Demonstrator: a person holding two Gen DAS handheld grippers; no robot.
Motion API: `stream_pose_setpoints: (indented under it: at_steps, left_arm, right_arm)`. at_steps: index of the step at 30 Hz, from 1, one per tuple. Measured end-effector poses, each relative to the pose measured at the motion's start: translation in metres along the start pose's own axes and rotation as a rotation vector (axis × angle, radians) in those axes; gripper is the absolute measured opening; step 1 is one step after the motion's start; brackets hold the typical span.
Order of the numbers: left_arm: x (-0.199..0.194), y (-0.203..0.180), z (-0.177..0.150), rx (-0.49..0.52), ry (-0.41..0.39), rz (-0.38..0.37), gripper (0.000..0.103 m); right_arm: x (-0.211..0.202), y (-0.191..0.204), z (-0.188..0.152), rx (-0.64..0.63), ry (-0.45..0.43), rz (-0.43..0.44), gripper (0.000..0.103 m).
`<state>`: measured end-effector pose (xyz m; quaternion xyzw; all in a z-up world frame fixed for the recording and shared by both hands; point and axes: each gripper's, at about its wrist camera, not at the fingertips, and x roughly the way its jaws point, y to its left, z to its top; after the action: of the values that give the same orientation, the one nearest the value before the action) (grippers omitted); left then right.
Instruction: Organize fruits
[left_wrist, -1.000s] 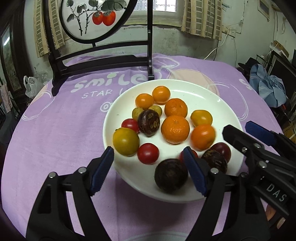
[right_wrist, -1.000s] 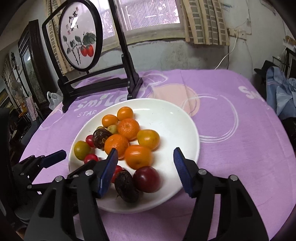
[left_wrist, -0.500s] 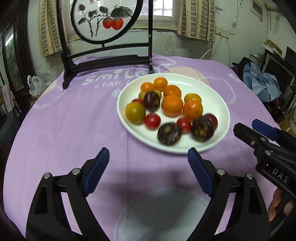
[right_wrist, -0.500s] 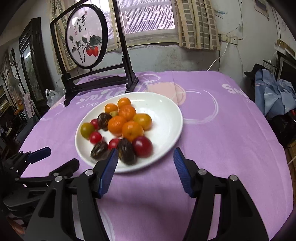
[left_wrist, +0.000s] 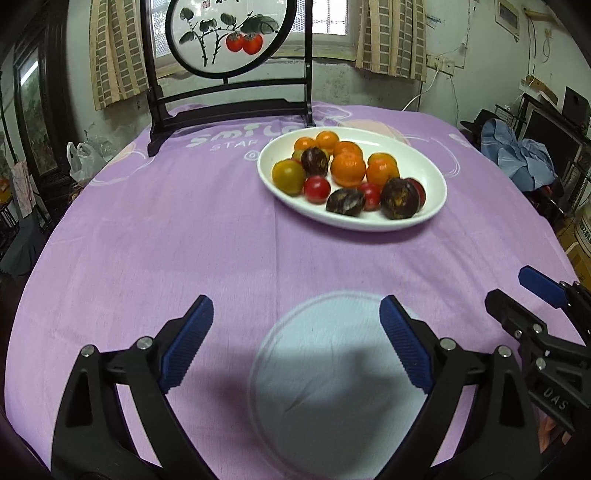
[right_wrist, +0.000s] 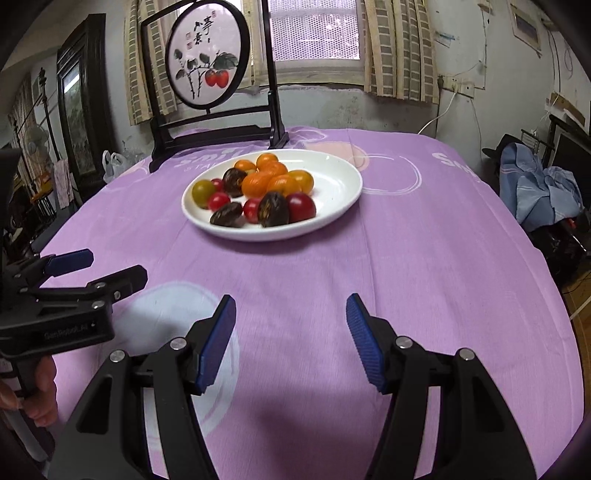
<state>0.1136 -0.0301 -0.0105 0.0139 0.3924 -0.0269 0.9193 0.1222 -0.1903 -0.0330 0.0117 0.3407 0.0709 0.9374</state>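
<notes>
A white plate (left_wrist: 428, 173) (right_wrist: 340, 184) in the middle of the purple table holds several fruits: oranges (left_wrist: 348, 169) (right_wrist: 257, 184), red tomatoes (left_wrist: 317, 189) (right_wrist: 301, 207), dark purple fruits (left_wrist: 345, 202) (right_wrist: 273, 209) and a yellow-green one (left_wrist: 288, 176) (right_wrist: 203, 192). My left gripper (left_wrist: 296, 341) hovers over the near part of the cloth, well short of the plate; its jaws are opening and nothing is between them. My right gripper (right_wrist: 291, 339) is beside it, open and empty, also short of the plate.
A dark wooden stand with a round painted screen (left_wrist: 231, 35) (right_wrist: 207, 62) rises behind the plate. A pale circle (left_wrist: 332, 384) is printed on the cloth under the left gripper. A blue garment (right_wrist: 543, 192) and clutter lie off the table's right side.
Both grippers have drawn back from the plate toward the near table edge; the plate now lies farther away. The left jaws stand wider than before.
</notes>
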Motion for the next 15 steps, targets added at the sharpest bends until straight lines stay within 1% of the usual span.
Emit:
stream_pose_setpoints:
  at_steps: [6,12,15]
  left_arm:
    - [0.007,0.008,-0.016,-0.036,0.028,0.011,0.094]
    - [0.012,0.009,-0.019,-0.024,0.031,0.008,0.094]
    - [0.011,0.007,-0.021,-0.019,0.025,0.001,0.099]
  right_arm:
    - [0.004,-0.001,-0.01,0.026,0.024,0.037,0.063]
    - [0.005,0.011,-0.014,-0.046,0.025,0.024,0.063]
    - [0.005,0.012,-0.015,-0.061,0.025,0.029,0.063]
